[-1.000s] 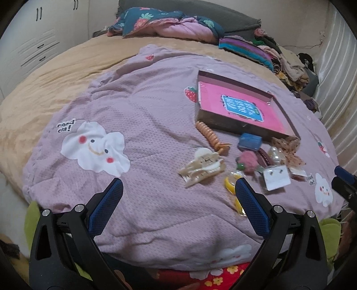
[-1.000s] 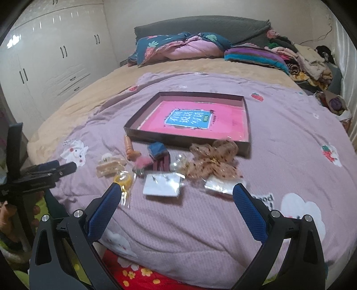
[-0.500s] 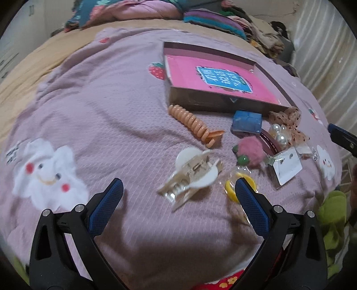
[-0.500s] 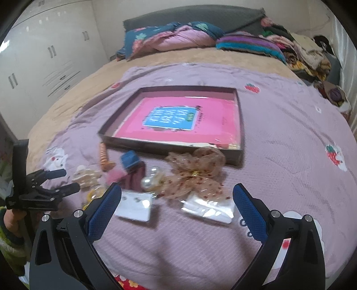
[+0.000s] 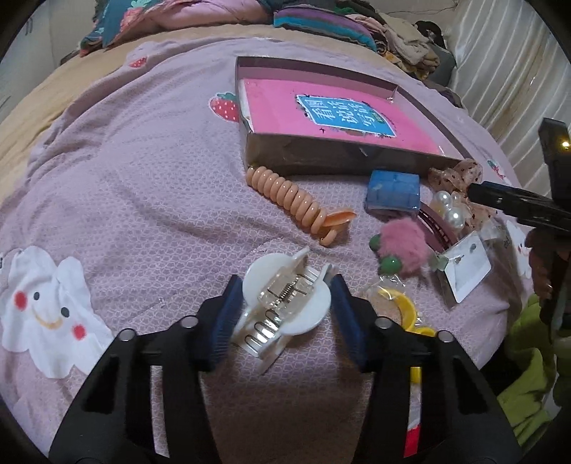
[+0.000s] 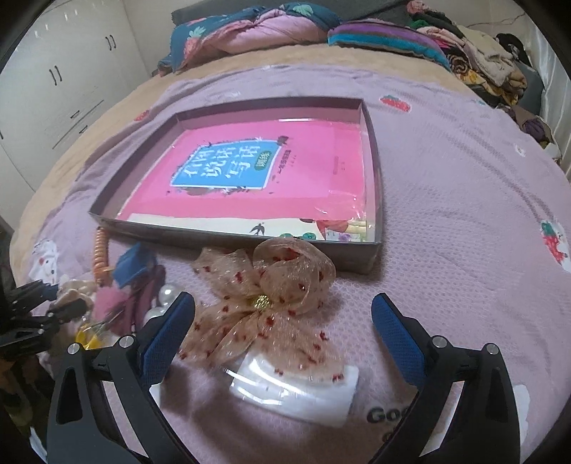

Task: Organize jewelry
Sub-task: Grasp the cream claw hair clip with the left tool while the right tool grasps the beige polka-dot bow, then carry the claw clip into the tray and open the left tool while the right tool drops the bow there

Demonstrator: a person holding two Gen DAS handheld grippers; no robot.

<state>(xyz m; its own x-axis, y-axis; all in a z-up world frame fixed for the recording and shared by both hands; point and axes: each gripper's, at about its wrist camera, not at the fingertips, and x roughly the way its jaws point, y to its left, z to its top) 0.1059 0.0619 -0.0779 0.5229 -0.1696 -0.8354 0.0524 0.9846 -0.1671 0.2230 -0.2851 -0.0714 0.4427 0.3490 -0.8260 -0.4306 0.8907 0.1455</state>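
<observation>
A shallow brown box (image 5: 339, 157) (image 6: 374, 185) with a pink book inside lies on the purple blanket. Accessories lie before it: an orange coil hair tie (image 5: 289, 200), a blue square piece (image 5: 392, 191), a pink pompom (image 5: 405, 246), pearls (image 5: 451, 210), an earring card (image 5: 467, 266), a yellow ring (image 5: 403, 307). My left gripper (image 5: 285, 314) has closed in around a white and clear claw clip (image 5: 282, 303); both pads touch its sides. My right gripper (image 6: 282, 335) is open over a beige dotted bow (image 6: 271, 303) and a clear packet (image 6: 296, 392).
Pillows and folded clothes (image 6: 392, 32) are piled at the bed's far end. White wardrobes (image 6: 53, 82) stand at the left. A curtain (image 5: 499, 64) hangs at the right. The right gripper shows at the right edge of the left wrist view (image 5: 517, 203).
My left gripper moved down to the claw clip and narrowed around it. My right gripper moved forward and down over the bow.
</observation>
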